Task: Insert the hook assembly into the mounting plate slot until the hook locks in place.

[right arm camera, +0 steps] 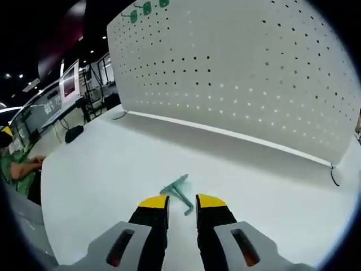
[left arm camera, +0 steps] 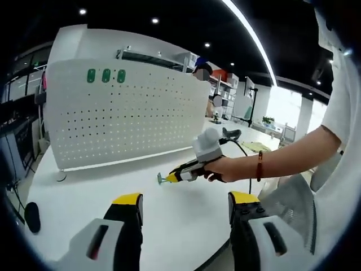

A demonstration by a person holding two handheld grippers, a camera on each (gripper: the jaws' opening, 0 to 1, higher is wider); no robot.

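Note:
A small teal hook assembly lies flat on the white table, its bent end reaching into the narrow gap between the yellow-tipped jaws of my right gripper, which is open. The left gripper view shows that right gripper, held by a hand, low over the table with the hook at its tips. Behind stands the white perforated mounting plate, upright, with three green hooks near its top corner. My left gripper hangs back, open wide and holding nothing.
The mounting plate spans the back of the table. A thin black cable hangs at its right foot. A black object rests near the table's left edge. Desks with monitors and a seated person lie beyond.

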